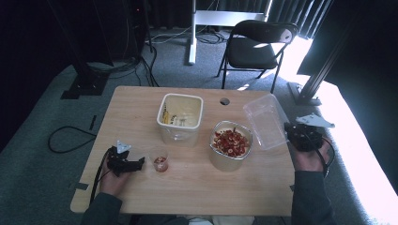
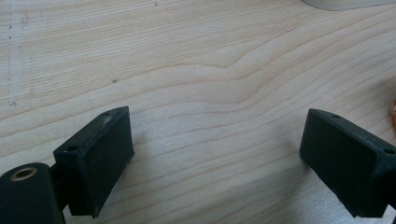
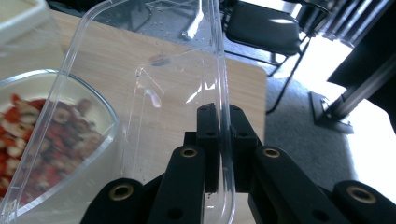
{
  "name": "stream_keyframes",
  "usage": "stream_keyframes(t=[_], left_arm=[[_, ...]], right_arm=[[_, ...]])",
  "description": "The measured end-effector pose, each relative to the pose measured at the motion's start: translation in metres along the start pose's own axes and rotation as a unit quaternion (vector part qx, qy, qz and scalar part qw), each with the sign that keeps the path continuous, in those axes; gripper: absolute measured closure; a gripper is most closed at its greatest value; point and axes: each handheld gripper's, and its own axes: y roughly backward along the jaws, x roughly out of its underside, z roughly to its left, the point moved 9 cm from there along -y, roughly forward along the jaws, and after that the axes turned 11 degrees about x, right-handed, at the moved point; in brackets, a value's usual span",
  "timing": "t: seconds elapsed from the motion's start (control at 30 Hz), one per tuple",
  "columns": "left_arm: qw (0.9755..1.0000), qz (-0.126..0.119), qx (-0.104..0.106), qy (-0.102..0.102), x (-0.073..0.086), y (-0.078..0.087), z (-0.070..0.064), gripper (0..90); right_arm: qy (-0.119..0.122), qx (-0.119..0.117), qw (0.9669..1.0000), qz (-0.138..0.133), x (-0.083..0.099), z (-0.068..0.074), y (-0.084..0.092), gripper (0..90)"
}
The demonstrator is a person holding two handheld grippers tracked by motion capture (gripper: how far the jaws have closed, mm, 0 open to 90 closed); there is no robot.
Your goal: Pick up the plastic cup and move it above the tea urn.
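At the lower edge of the high view both forearms are cut off, and the table's (image 1: pixel 197 197) near rim is partly covered by them. The small cup (image 1: pixel 160 163) left of centre holds something reddish, too small to identify. In the left gripper view a pale container (image 2: pixel 345 3) is clipped by the top right edge, and an orange-red sliver (image 2: pixel 393 109) at the right edge is unreadable. In the right gripper view the clear lid (image 3: pixel 154 93) runs off the top and bottom left, and the bowl (image 3: pixel 60 140) seen through it looks blurred.
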Motion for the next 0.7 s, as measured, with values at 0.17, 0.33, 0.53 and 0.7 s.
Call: stream_keyframes(t=[0.17, 0.33, 0.53, 0.7], left_arm=[[1.0000, 0.000, 0.000, 0.000, 0.000, 0.000, 0.000, 10.2], [1.0000, 0.000, 0.000, 0.000, 0.000, 0.000, 0.000, 10.2], [1.0000, -0.002, 0.000, 0.001, 0.000, 0.000, 0.000, 10.2], [1.0000, -0.001, 0.000, 0.000, 0.000, 0.000, 0.000, 10.2]], right_arm=[[0.014, -0.024, 0.9996, -0.008, -0.016, 0.025, -0.005, 86.2], [0.030, -0.042, 0.9985, -0.017, -0.030, 0.048, -0.009, 86.2], [0.045, -0.063, 0.9967, -0.022, -0.044, 0.074, -0.016, 86.2], [0.057, -0.083, 0.9946, -0.026, -0.057, 0.096, -0.023, 86.2]])
